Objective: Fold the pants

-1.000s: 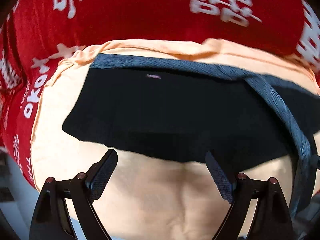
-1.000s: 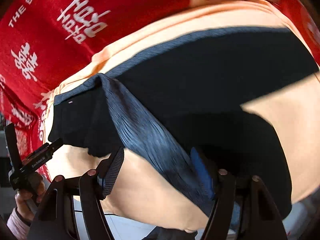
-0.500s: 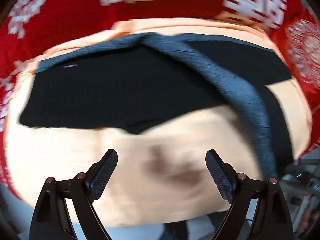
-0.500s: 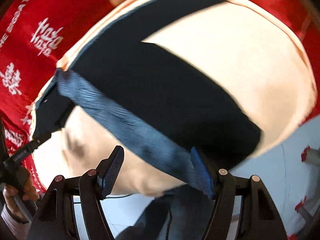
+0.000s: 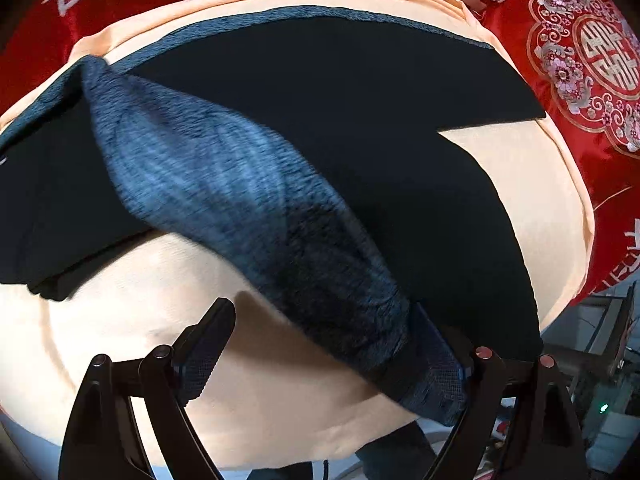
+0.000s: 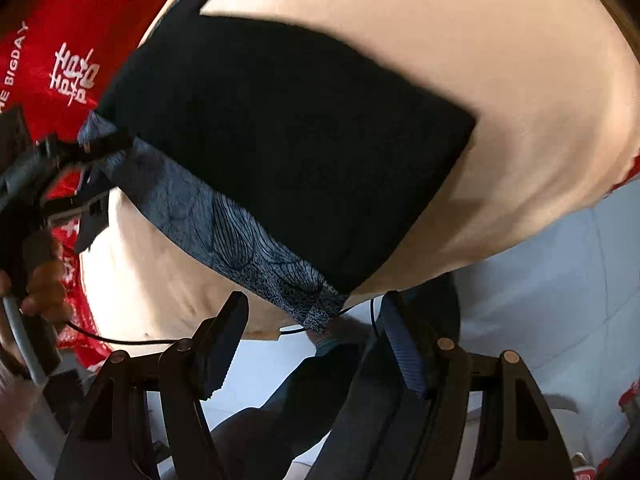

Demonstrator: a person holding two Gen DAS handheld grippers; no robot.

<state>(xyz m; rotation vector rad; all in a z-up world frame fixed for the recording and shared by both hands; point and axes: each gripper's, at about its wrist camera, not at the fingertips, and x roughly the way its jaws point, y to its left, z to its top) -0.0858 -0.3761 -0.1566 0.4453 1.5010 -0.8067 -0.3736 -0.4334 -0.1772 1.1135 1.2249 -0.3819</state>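
Black pants (image 5: 340, 128) with a blue-grey patterned waistband (image 5: 248, 216) lie on a peach cloth (image 5: 120, 320). In the left wrist view the waistband runs diagonally down to my left gripper (image 5: 324, 344), whose jaws stand wide apart, the band's end resting against the right finger (image 5: 440, 364). In the right wrist view the pants (image 6: 280, 140) lie with the waistband (image 6: 224, 232) along their near edge. My right gripper (image 6: 316, 344) is open, just below the waistband's corner. The left gripper (image 6: 92, 184) shows at the left, at the band's far end.
A red cloth with white characters (image 5: 580, 60) lies under the peach cloth (image 6: 520, 100). The table's near edge and pale floor (image 6: 560, 300) show at the right. A black cable (image 6: 120, 340) hangs near the edge. The person's hand (image 6: 44, 288) holds the left gripper.
Both views swung right along the pants. The waistband now reaches the left gripper's right finger. The right gripper has drawn back to the table's near edge, off the band.
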